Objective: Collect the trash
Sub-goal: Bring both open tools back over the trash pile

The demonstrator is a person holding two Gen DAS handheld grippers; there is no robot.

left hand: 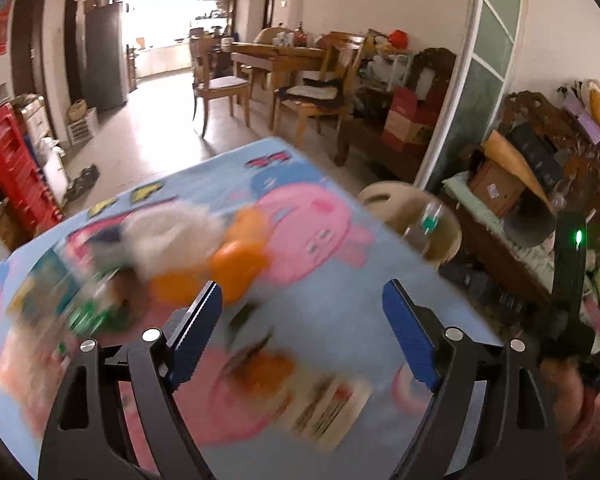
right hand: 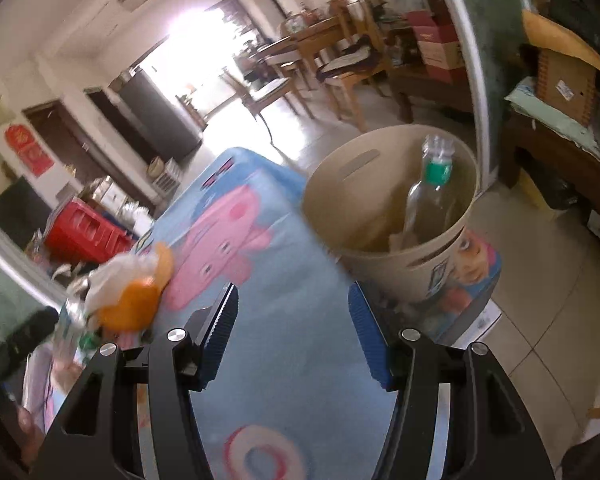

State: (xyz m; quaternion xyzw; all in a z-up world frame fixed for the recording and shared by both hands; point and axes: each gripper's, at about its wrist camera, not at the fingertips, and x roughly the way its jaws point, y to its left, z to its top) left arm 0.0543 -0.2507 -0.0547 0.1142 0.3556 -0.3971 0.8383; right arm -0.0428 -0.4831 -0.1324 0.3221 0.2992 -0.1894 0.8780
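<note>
Trash is lying heaped on the cartoon-print tablecloth (right hand: pixel 284 332): orange peels (right hand: pixel 130 306) and a crumpled white tissue (right hand: pixel 118 270), blurred in both views. Over that cloth the right gripper (right hand: pixel 292 332) is hanging with its jaws spread, gripping nothing, and the left gripper (left hand: pixel 302 332) likewise. Beyond the cloth's edge a beige wastebasket (right hand: pixel 384 264) is holding a clear bottle (right hand: pixel 426 200), standing tilted, its neck pointing up.

I am seeing open blue tablecloth (right hand: pixel 292 320) lying ahead of the right gripper (right hand: pixel 296 336). A blurred litter pile (left hand: pixel 172 256) is crowding the left half. A bottle (right hand: pixel 428 196) is standing inside the bin (right hand: pixel 384 264), partly blocking its mouth.
</note>
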